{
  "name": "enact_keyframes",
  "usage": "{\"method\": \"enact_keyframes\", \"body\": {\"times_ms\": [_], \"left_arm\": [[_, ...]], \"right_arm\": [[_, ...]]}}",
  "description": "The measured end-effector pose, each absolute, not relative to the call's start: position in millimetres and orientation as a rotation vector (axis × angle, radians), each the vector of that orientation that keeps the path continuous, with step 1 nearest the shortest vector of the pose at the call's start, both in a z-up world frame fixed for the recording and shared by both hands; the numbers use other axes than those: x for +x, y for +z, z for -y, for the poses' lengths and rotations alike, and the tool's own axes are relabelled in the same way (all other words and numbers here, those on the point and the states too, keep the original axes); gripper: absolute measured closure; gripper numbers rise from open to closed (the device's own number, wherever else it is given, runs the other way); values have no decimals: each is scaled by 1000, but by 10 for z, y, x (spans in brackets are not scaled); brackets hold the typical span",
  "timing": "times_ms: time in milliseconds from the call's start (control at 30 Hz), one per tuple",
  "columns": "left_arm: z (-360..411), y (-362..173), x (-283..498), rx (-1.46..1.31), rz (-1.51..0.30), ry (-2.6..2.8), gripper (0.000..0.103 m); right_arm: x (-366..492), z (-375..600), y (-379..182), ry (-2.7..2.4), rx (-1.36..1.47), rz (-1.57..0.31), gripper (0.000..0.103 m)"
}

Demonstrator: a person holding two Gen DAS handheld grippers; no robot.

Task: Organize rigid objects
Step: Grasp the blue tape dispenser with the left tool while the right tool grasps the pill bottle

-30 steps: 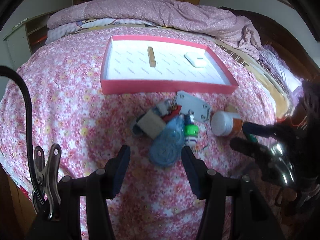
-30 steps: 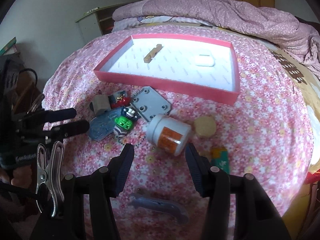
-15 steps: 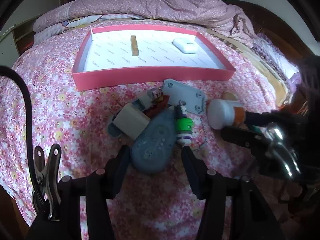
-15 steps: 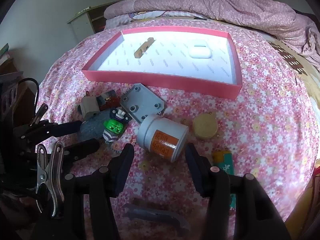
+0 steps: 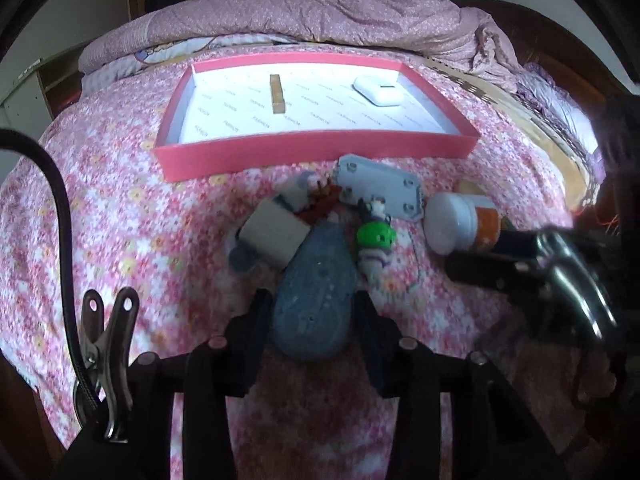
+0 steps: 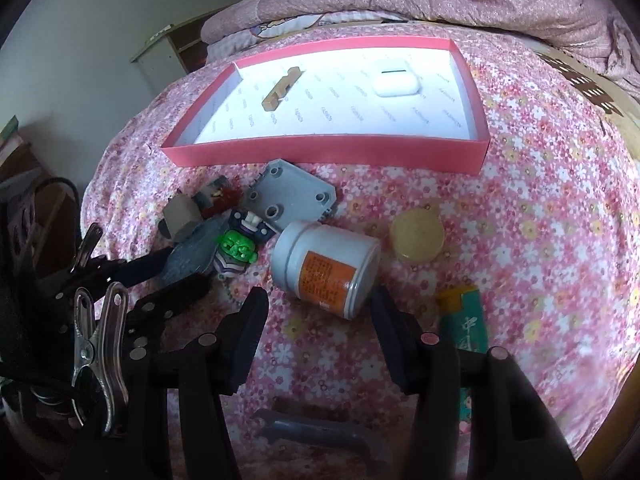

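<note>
My left gripper (image 5: 312, 312) is closing on a blue teardrop-shaped dispenser (image 5: 316, 276), and its pads meet the dispenser's wide end on both sides. The dispenser lies on the flowered bedspread in a cluster with a beige cube (image 5: 274, 236), a green toy figure (image 5: 376, 236) and a grey plate (image 5: 380, 188). My right gripper (image 6: 320, 312) stands open just in front of a white jar with an orange label (image 6: 324, 268), which lies on its side untouched. Behind the cluster is a pink tray (image 5: 316, 148) with a wooden block (image 5: 277, 94) and a white case (image 5: 378, 90) inside.
A yellow round lid (image 6: 418, 238) and a green lighter (image 6: 466, 320) lie right of the jar. Near my right gripper's base lies a grey-blue knife handle (image 6: 320, 436). A bunched quilt (image 5: 320, 12) fills the far end of the bed. A cabinet (image 6: 160, 56) stands left of the bed.
My left gripper came down and forward until the blue dispenser sat between its fingers, then narrowed onto it. The right gripper has stayed near the jar, rolling slightly.
</note>
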State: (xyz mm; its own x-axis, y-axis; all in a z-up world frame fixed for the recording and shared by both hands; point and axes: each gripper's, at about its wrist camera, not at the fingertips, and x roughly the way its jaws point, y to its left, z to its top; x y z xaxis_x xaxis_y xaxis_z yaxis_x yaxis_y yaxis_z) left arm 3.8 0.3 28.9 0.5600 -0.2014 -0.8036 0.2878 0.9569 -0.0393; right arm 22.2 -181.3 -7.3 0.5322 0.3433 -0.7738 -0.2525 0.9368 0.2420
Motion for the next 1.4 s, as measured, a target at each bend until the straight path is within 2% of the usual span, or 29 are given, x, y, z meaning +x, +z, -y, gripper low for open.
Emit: {"method": "enact_keyframes", "body": {"times_ms": [233,633,700,767,833,1067,1300,1400], "left_arm": [[-130,224,-179,90,-935,-224,59],[-19,189,-35,127,-898,-223,55],[-23,188,-21,122,-897,-228,55],[-47,188,-21,107,-896,-232,55],[-107,197,-28,61,-900,-223,55],[-261,209,-73,-7,-904,-246,57],[-161,185,-98,76,-893,-219,55],[-147,176,-123,65,-876,-212,55]], "right_arm": [[153,1804,-97,369,121,-946,49],[151,1797,-162,338,138,-963,48],[169,1818,-164,342,173,-970,45],[211,1838,-159,361,229,-983,33],[236,1829,-149,357,260,-988,28],[296,1580,-124,296,162,-967,20],[310,1510,-129,272,113,-950,20],[267,1554,-131,246,111,-937,32]]}}
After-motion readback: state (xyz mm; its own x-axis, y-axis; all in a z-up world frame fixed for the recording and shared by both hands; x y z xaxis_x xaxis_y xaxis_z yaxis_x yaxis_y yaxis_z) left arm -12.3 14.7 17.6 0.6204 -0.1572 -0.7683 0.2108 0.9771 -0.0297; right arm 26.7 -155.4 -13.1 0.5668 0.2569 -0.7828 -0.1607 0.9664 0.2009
